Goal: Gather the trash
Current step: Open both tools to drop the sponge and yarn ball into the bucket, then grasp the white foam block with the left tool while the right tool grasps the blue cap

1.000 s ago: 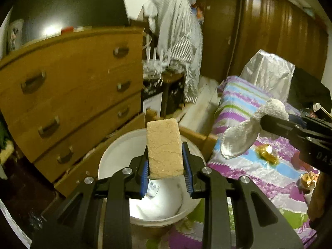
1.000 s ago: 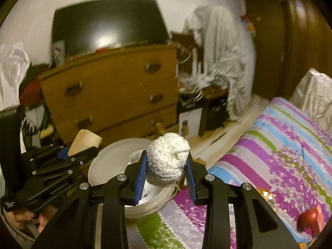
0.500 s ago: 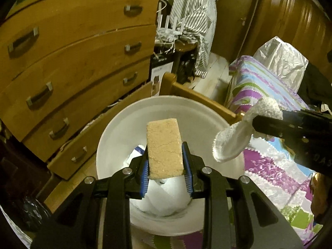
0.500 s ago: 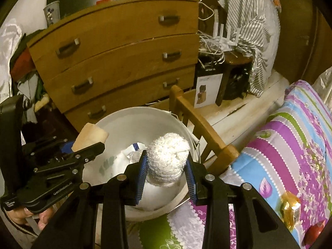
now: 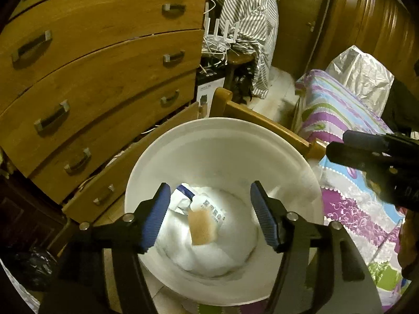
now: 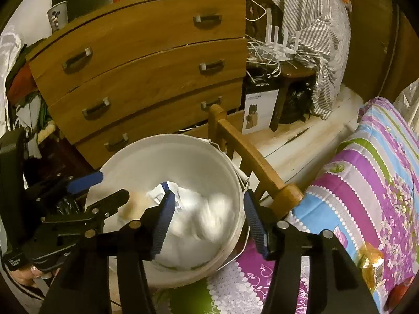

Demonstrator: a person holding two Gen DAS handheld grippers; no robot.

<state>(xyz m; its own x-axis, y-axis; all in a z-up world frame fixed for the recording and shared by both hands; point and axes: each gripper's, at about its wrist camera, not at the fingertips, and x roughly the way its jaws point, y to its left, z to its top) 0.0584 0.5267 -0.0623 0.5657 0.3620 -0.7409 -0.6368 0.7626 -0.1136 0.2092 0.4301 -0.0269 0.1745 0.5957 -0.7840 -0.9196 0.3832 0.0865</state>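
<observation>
Trash bucket [image 5: 262, 144] lies directly below both just-opened, empty grippers, left gripper [image 5: 209, 214] and right gripper [image 6: 207, 222]; tan sponge [image 5: 203, 225] has dropped inside.

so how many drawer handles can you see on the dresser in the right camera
6: top drawer left and right, middle left and right, bottom left and right, partly behind the chair post.

White round bucket [image 5: 301, 162]: upright beside the bed, mouth open, partly filled with crumpled white paper and plastic trash [image 5: 225, 251]. Tan sponge block [image 5: 202, 227]: inside the bucket, near centre, tilted on the white pile. White crumpled wad [image 6: 220, 209]: blurred, inside the bucket at 3 o'clock of the printed wrapper [image 6: 167, 195].
</observation>
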